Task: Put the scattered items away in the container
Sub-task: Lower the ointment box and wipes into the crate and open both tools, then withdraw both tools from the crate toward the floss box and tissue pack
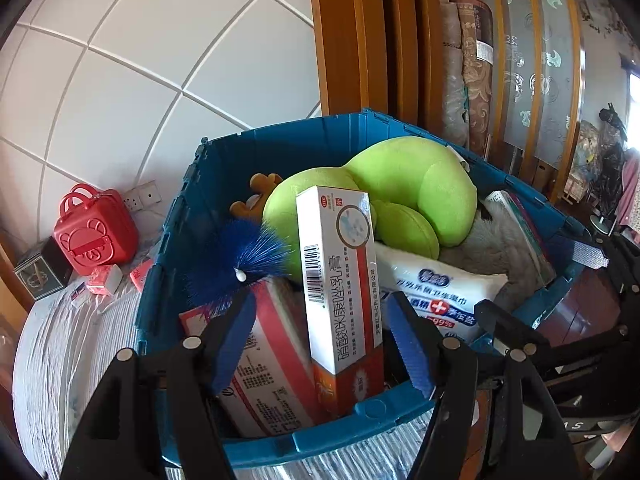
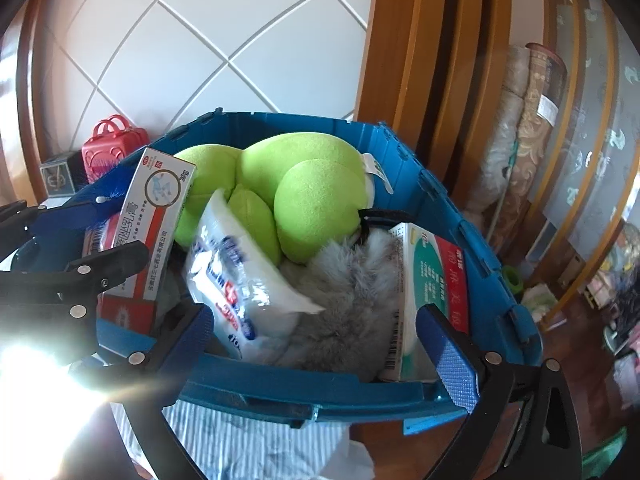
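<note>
The left gripper (image 1: 324, 340) has its fingers (image 1: 234, 340) parted; the white ointment box (image 1: 340, 276) stands between them, untouched, inside the blue container (image 1: 360, 408). The right gripper (image 2: 324, 344) is spread wide over the wet-wipes pack (image 2: 240, 280), beyond which lies a green pillow (image 2: 304, 196).

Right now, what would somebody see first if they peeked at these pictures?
Probably the bright green pillow, lying at the back of the full blue bin. Next, the tall white box standing up at the front, with a fuzzy blue brush to its left. Outside the bin, a little red case sits by the wall.
</note>
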A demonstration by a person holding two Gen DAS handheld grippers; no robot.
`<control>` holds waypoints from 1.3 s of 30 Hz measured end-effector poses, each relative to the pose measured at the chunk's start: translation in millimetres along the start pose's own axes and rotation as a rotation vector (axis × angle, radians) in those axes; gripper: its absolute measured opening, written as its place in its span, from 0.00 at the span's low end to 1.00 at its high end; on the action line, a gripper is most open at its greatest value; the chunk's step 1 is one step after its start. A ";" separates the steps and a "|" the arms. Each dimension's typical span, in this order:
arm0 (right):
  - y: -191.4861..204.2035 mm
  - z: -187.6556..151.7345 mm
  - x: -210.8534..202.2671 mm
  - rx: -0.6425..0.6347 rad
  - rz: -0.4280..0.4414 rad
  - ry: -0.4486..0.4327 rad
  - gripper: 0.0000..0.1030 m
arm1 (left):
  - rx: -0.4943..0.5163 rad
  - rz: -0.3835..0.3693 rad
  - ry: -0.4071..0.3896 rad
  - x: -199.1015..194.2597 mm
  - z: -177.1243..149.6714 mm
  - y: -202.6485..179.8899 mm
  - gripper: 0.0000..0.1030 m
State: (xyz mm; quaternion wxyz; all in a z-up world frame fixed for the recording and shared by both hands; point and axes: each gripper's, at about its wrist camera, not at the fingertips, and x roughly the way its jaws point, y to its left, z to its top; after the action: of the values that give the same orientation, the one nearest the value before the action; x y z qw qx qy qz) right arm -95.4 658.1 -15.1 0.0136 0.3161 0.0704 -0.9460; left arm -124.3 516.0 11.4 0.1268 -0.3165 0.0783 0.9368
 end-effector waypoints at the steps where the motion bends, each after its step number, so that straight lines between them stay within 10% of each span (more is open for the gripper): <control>1: -0.1 -1.2 -3.9 0.003 -0.002 -0.005 1.00 | 0.002 0.002 -0.002 -3.3 -1.4 0.6 0.67; 17: 44.1 -31.9 -77.4 0.086 -0.086 -0.016 1.00 | 0.035 -0.083 -0.051 -75.5 -50.4 44.0 0.74; 39: 265.9 -53.8 -114.4 -0.046 0.063 0.019 1.00 | -0.132 0.028 0.002 -146.2 -163.1 219.4 0.74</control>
State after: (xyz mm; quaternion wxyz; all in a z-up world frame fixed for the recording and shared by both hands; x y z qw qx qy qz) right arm 46.8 400.5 -22.1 0.0499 0.3265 0.0822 -0.9403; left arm 18.4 241.9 -12.9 0.0923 -0.3239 0.0211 0.9413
